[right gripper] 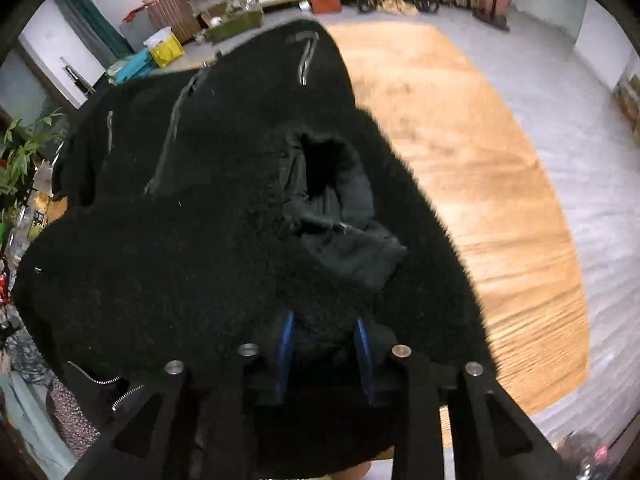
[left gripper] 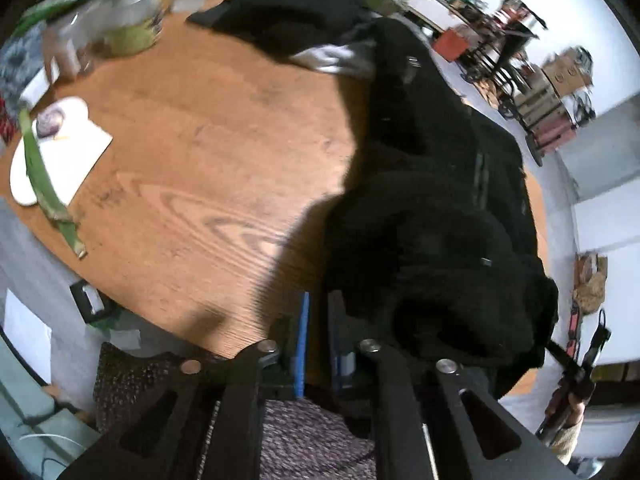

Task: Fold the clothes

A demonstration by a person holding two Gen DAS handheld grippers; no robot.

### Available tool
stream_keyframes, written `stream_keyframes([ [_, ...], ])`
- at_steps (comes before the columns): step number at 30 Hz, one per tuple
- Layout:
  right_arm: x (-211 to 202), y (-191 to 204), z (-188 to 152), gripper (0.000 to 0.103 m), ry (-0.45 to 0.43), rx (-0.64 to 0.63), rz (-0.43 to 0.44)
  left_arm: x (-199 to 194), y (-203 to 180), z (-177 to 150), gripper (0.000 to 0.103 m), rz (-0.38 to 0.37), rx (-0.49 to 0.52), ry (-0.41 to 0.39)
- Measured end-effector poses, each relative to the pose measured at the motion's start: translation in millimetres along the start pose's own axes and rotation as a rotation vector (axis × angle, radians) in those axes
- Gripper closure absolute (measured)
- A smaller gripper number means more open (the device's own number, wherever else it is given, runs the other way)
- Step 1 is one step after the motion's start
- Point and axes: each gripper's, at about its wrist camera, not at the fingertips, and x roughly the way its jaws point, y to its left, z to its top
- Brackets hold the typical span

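Two grippers work one garment, a black fleece jacket (right gripper: 208,208) lying partly on the round wooden table (left gripper: 192,184). On the right gripper (right gripper: 324,356), the blue-edged fingers (right gripper: 285,344) stand a little apart with dark fleece bunched between them, so it appears clamped on the jacket's near edge. From there the cloth rises forward and to the left, its zipper lines running away from the camera and a cuffed sleeve opening gaping just ahead of the fingertips. On the left gripper (left gripper: 318,336), the fingers sit close together at the table's near rim; fleece crowds against the right finger, but whether any is pinched I cannot tell.

From the left gripper the jacket lies ahead and to the right, its long axis running away across the table toward a second dark pile (left gripper: 296,12) at the far side. The right gripper is the one already in the cloth.

Only the left view shows the far pile, a white plate (left gripper: 60,148) and the bare wood left of the jacket; only the right view shows the sleeve opening and zippers.
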Motion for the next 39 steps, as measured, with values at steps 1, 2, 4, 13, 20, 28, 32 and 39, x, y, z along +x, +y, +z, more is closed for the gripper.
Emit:
stream_keyframes([
  [1,-2,0,1,0.071,-0.005,-0.002,-0.001,3,-11,-1,0.048,-0.025,0.016,0.019],
  [2,-3,1,0,0.071,-0.004,-0.007,-0.001,6,-22,-3,0.039,-0.049,0.032,0.039],
  [4,-2,4,-1,0.069,0.001,-0.018,0.001,18,-36,-1,0.039,-0.117,0.030,0.102],
  [13,-13,7,-2,0.067,-0.037,-0.029,0.102,94,-35,27,0.055,-0.142,-0.202,0.148],
  [20,-38,4,5,0.085,-0.130,-0.011,0.250,36,-23,36,0.094,-0.300,-0.156,-0.036],
  [28,-80,-9,-9,0.090,-0.201,0.042,0.409,33,39,-5,0.095,-0.383,-0.284,0.032],
  [32,-58,-15,-22,0.090,-0.140,0.066,0.294,79,43,-22,0.095,-0.269,-0.276,0.179],
  [39,-63,-9,-13,0.087,-0.166,0.025,0.173,58,22,-18,0.097,-0.141,-0.137,0.133],
])
